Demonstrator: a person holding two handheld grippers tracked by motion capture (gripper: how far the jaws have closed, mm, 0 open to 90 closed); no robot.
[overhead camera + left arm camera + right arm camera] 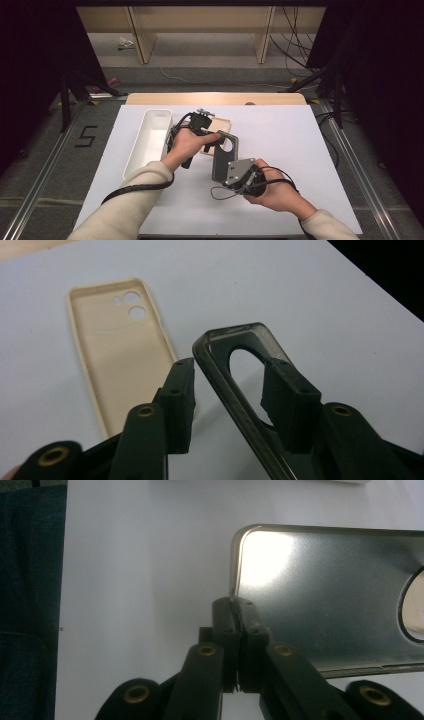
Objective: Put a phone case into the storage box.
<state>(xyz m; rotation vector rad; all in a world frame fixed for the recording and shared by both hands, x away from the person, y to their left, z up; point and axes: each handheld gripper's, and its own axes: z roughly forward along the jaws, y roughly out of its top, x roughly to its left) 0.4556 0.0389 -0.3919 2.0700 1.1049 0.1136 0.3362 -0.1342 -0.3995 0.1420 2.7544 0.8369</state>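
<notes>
The right gripper (pixel 239 630) pinches the grey phone case (pixel 330 590). The left gripper (pixel 232 390), at its 12 o'clock end, is open around the rim and must squeeze next.

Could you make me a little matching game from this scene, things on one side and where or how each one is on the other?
Things:
1. smoky grey translucent phone case
2. cream-coloured phone case
3. long white plastic tray
4. left gripper

Places or states:
A. lying flat on the white table cover, inside facing up
B. standing along the table's left side
C. pinched at one edge by the right gripper
D. jaws apart on either side of the grey case's rim

Pairs: 1-C, 2-A, 3-B, 4-D
</notes>
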